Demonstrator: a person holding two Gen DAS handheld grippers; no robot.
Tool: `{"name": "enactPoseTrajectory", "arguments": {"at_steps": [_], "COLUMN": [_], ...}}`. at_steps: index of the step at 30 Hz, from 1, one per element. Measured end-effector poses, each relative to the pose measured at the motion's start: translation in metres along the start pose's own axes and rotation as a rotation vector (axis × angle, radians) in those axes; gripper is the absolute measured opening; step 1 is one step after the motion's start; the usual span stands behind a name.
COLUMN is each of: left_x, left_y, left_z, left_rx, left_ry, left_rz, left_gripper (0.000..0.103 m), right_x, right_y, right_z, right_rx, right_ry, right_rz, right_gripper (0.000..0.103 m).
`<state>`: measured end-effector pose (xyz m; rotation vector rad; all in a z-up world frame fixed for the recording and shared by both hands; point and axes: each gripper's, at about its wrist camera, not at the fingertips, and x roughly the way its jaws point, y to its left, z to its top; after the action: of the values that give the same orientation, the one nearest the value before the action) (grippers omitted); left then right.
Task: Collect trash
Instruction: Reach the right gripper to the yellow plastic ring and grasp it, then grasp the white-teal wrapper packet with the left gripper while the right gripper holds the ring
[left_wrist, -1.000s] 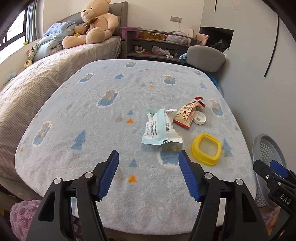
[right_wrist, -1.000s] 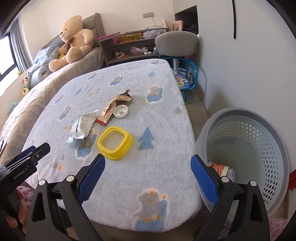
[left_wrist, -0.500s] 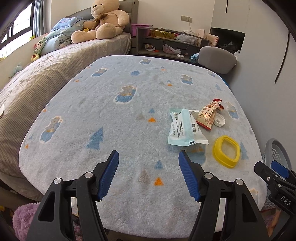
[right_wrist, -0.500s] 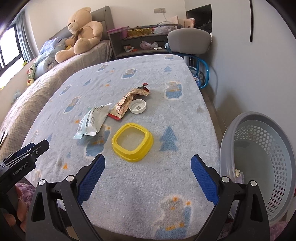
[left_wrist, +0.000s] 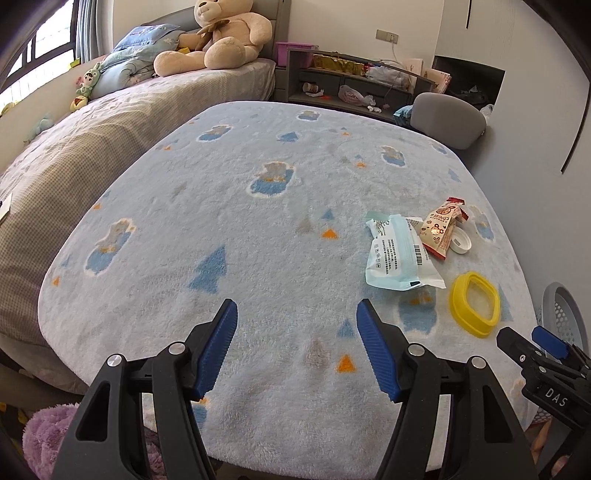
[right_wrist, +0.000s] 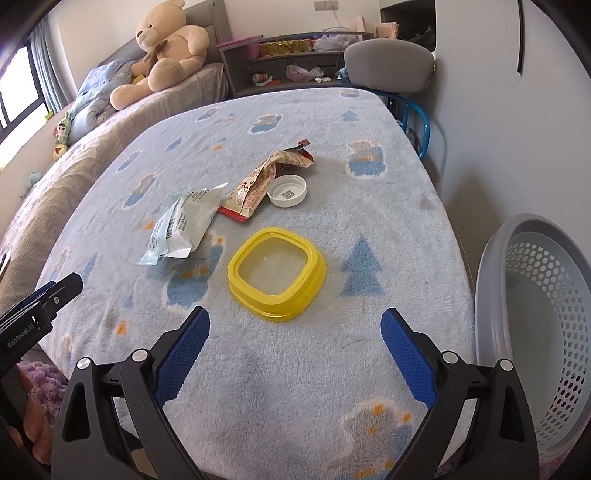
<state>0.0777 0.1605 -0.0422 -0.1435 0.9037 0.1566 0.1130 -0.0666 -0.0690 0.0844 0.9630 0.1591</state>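
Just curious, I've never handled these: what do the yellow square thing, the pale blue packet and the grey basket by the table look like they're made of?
Yellow lid: probably rigid moulded plastic, opaque rim around a clear centre, slight sheen.
Pale blue packet: likely thin plastic film, crinkled and printed, with a barcode.
Grey basket: seemingly hard plastic, matte, walls perforated with round holes.

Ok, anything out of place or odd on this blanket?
Yes: litter on the blanket, namely a white wrapper, a torn snack packet, a white cap and a yellow lid. Nothing spilled.
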Motion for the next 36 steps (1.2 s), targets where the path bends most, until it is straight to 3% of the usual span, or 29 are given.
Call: {"name": "enactPoseTrajectory", "arguments": {"at_steps": [14, 22, 27, 36], "left_x": [0.008, 0.012, 0.013, 0.017], "left_y": [0.004, 0.005, 0.004, -0.006], "left_z": [-0.003, -0.002, -0.001, 0.004], "left_rx": [-0.005, -0.008, -0.006, 0.004], "left_ry": [0.014, 0.026, 0.028, 0.042], "left_rz": [0.001, -0.004, -0.006, -0.024], "left_gripper": [0.064, 0.064, 0.066, 0.066], "right_x": [0.043, 0.053, 0.056, 0.046], "right_y": [0.013, 0.022, 0.028, 0.024], "right_z": [0.013, 0.020, 0.020, 0.023], "right_rx": [-0.025, -0.065, -0.107, -0.095], "right_ry": [0.070, 0.064, 0.050, 0.016], "right_rz": [-0.015, -0.055, -0.091, -0.056], "right_gripper": [0.092, 0.092, 0.076, 0.074]}}
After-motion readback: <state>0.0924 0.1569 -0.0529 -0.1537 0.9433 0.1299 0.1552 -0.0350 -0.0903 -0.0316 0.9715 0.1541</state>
